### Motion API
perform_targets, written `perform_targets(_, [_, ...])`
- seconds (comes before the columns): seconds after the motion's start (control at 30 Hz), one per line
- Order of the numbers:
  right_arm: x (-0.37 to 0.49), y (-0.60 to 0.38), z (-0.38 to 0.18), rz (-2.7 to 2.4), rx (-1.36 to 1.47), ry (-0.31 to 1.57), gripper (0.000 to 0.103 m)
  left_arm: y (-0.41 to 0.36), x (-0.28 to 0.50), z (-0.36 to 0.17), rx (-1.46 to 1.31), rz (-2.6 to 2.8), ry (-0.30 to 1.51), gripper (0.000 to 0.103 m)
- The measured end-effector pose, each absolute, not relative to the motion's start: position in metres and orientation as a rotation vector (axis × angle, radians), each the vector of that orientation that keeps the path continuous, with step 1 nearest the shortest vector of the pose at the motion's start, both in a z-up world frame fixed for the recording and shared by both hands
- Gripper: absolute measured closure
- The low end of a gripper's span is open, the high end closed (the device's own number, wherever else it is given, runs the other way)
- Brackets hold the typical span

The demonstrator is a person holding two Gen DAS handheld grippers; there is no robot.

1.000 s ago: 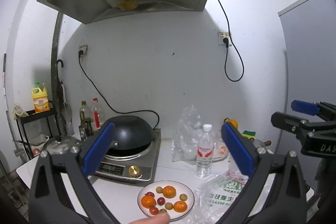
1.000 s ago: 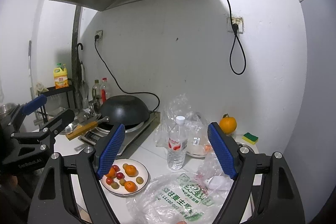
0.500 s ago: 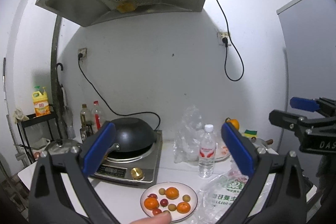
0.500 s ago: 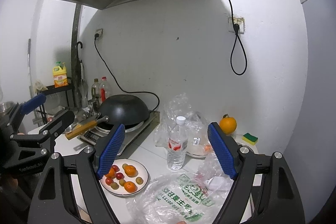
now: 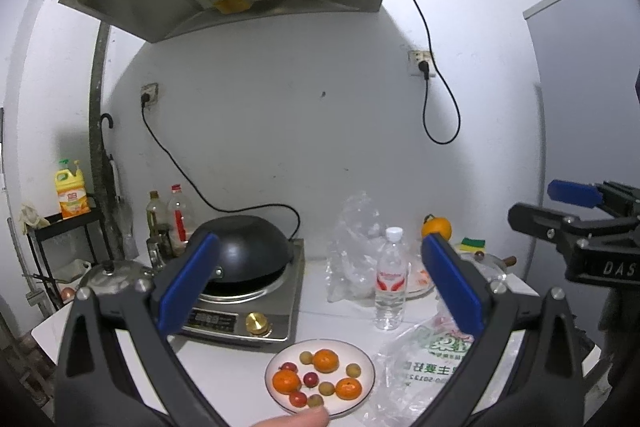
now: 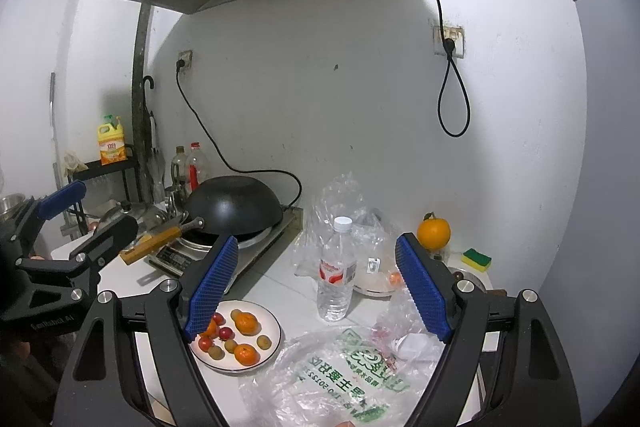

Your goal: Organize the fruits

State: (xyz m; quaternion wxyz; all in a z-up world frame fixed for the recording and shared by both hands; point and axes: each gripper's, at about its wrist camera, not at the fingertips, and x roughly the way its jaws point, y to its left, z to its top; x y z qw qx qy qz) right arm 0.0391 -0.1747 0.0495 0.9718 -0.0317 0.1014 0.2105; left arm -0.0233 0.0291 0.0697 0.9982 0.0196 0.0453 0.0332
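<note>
1. The round white plate (image 5: 370, 373) stands at the front of the white counter (image 5: 224, 367). It carries three small orange mandarins (image 5: 325, 360), some small red fruits (image 5: 310, 379) and some small yellow-green fruits (image 5: 353, 370), all mixed together.
2. Just to the right of the plate lies a crumpled clear plastic bag with green print (image 6: 340, 379).
3. Behind the plate, a clear plastic water bottle with a white cap (image 6: 337, 267) stands upright.
4. A black wok (image 5: 244, 247) sits on the grey induction cooker (image 5: 260, 315), to the left and behind the plate.
5. One large orange fruit (image 6: 433, 233) rests near the wall, well apart from the plate, beside a yellow-green sponge (image 6: 475, 259).
6. The left gripper (image 5: 320, 287) hangs above the counter with its blue pads wide apart, holding nothing.
7. The right gripper (image 6: 316, 291) is also spread wide and empty.
</note>
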Motion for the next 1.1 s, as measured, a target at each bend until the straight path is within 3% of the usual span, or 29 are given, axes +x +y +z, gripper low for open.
perform_targets(1.1, [0.052, -0.157, 0.047, 0.419, -0.083, 0.240, 0.019, 0.041, -0.001, 0.059, 0.026, 0.016, 0.115, 0.001])
